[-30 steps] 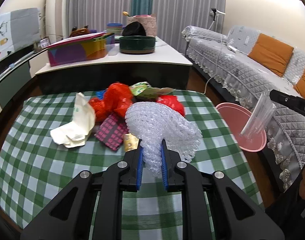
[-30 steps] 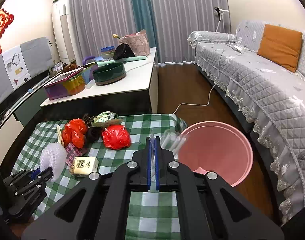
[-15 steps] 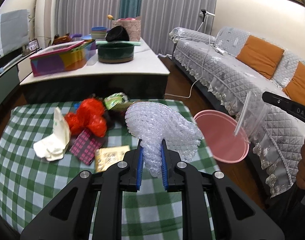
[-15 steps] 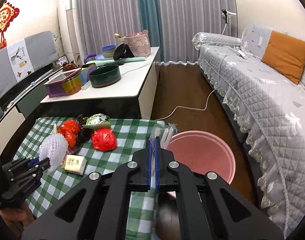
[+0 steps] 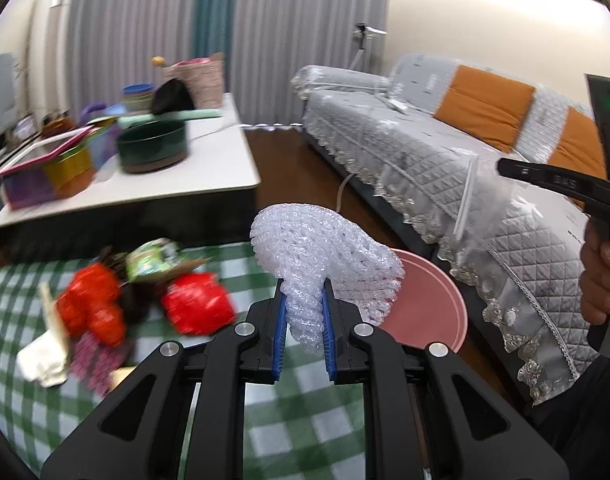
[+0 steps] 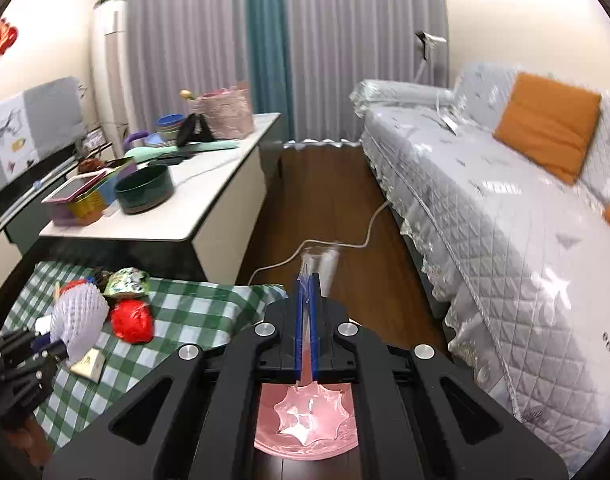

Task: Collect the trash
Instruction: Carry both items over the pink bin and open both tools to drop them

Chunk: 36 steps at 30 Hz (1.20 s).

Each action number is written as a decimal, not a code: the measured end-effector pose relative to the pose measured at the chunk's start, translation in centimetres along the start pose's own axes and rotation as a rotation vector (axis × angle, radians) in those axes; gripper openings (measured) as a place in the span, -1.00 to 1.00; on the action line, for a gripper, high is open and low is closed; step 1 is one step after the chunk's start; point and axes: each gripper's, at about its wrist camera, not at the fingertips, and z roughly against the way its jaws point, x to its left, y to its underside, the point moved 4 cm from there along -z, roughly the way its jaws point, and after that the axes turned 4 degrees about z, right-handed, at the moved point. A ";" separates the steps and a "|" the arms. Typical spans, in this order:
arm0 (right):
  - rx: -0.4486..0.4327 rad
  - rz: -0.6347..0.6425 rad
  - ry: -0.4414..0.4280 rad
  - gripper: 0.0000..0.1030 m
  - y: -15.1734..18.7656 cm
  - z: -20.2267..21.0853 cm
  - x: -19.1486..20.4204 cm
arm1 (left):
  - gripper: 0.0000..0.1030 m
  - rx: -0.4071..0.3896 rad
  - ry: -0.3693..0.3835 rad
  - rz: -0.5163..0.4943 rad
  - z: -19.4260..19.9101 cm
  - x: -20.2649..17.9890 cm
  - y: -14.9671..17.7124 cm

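My left gripper (image 5: 304, 308) is shut on a white foam net sleeve (image 5: 325, 256) and holds it above the checked table's right edge, near the pink bin (image 5: 425, 308). My right gripper (image 6: 305, 300) is shut on a clear plastic bag (image 6: 321, 264) and hangs right over the pink bin (image 6: 305, 424), which shows a clear plastic piece inside. From the left wrist view the clear bag (image 5: 481, 200) dangles from the right gripper above and right of the bin. Red wrappers (image 5: 197, 308), a green packet (image 5: 153, 256) and white paper (image 5: 41, 360) lie on the table.
The green checked tablecloth (image 5: 305, 440) covers the low table. A white counter (image 6: 209, 192) with a dark bowl and boxes stands behind. A grey covered sofa (image 6: 505, 220) with orange cushions runs along the right. A cable lies on the wood floor (image 6: 333, 200).
Both grippers have moved right toward the bin. The right gripper with the clear bag has come over the bin; the left gripper carried the foam net to the table's right edge.
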 end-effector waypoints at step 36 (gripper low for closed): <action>0.180 -0.026 0.061 -0.86 3.8 -8.5 -3.3 | -0.57 0.187 0.121 -0.052 -16.3 -7.8 2.0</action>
